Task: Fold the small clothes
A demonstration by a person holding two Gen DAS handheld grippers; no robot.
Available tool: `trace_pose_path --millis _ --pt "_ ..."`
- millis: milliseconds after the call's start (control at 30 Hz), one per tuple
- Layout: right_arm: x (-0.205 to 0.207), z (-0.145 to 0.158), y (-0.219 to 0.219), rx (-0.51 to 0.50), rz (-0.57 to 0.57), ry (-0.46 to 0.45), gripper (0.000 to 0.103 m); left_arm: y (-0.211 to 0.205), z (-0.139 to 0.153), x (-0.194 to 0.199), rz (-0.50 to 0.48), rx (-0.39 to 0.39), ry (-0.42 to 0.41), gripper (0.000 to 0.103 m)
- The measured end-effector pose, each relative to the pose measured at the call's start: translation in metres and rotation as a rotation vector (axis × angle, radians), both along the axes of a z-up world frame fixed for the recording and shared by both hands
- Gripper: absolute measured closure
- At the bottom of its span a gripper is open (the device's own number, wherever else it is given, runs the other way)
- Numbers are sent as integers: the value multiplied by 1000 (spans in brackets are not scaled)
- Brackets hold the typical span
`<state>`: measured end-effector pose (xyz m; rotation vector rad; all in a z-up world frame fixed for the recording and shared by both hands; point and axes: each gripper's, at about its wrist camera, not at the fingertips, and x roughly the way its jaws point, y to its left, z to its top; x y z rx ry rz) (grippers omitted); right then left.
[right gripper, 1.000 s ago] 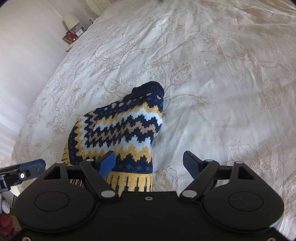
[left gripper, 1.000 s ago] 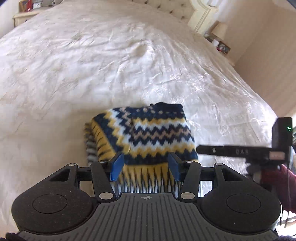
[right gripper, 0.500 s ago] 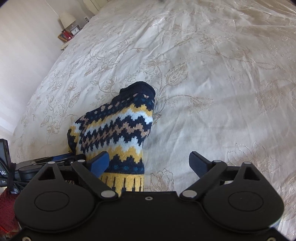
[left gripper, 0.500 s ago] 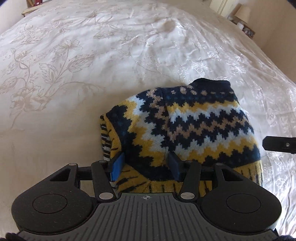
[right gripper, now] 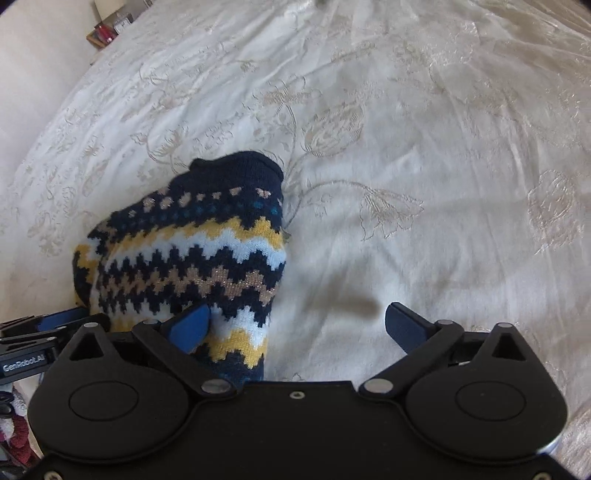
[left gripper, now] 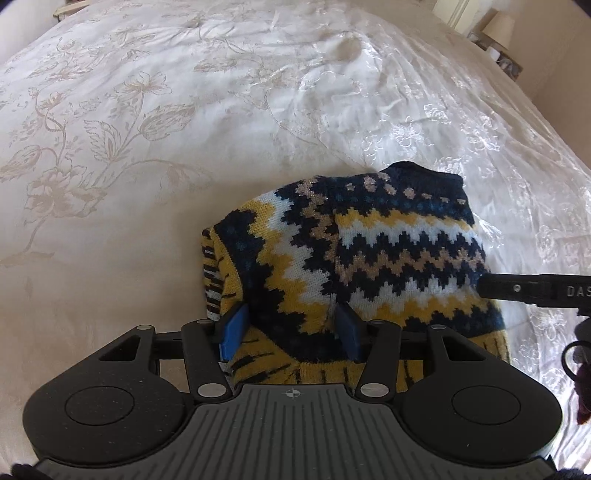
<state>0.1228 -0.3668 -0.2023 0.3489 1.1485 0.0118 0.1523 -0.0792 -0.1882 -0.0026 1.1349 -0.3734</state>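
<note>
A small knitted sweater (left gripper: 369, 254) with navy, yellow, white and tan zigzags lies folded on the bed; it also shows in the right wrist view (right gripper: 192, 251). My left gripper (left gripper: 290, 332) is open, its blue pads straddling the sweater's yellow striped hem at the near left corner. My right gripper (right gripper: 299, 326) is wide open, its left pad over the sweater's near right edge and its right pad over bare bedspread. A right gripper finger (left gripper: 532, 290) shows at the sweater's right edge.
The cream floral bedspread (left gripper: 184, 147) stretches all round the sweater. A nightstand with a lamp (left gripper: 498, 29) stands beyond the bed's far corner. The bed's edge and a pale wall (right gripper: 33, 74) lie to the left in the right wrist view.
Both grippers have come down and forward onto the sweater's near hem. The left one has swung left. Both stay open.
</note>
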Motion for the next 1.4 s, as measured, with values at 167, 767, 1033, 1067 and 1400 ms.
trace_pose_path --millis 167,767,1033,1067,1400 --pt "-32 22 4 24 38 -44 1 5 11 -21 1 15 -34 52" --pt "-58 23 16 -15 97 -58 1 31 32 -56 111 -6 -37 33" --pt "-81 66 22 -53 129 -190 1 30 76 -82 154 -24 -87 5" --pt "-83 71 23 -64 126 -196 1 29 81 -84 156 -12 -96 4" --pt "-115 107 40 -99 70 -253 1 26 122 -104 97 79 -166 5"
